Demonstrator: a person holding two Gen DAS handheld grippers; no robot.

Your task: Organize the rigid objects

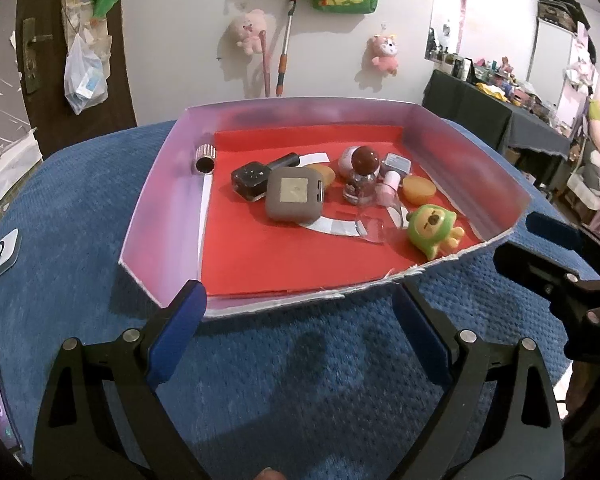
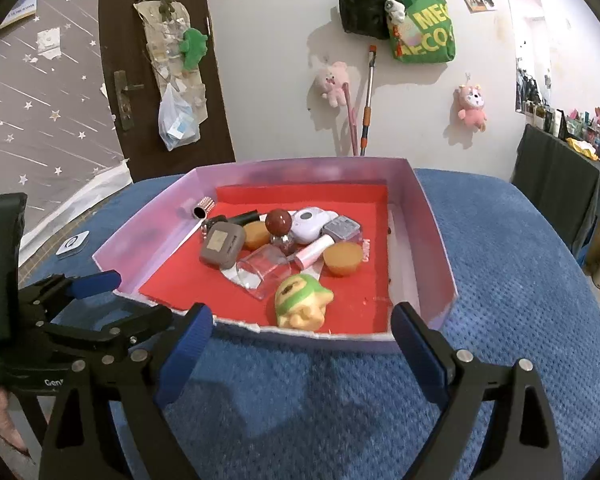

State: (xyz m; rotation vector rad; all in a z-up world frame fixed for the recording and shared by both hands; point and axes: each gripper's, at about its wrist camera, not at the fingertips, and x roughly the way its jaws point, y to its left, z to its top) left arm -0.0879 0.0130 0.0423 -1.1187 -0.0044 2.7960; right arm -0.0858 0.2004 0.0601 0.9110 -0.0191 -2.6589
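Left wrist view: my left gripper (image 1: pixel 300 300) and right gripper (image 2: pixel 302 322) hang spread and empty before the box (image 1: pixel 160 184), where the grey case (image 1: pixel 294 200), green toy (image 1: pixel 430 228) and small bottles huddle together. I'd approach any one slowly, avoiding neighbours.

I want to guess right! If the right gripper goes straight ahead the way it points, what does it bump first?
Probably the low torn front edge of the tray, with the green toy just behind it. The right gripper is open and empty. If it passes above the edge, it likely meets the toy first; depth is unclear.
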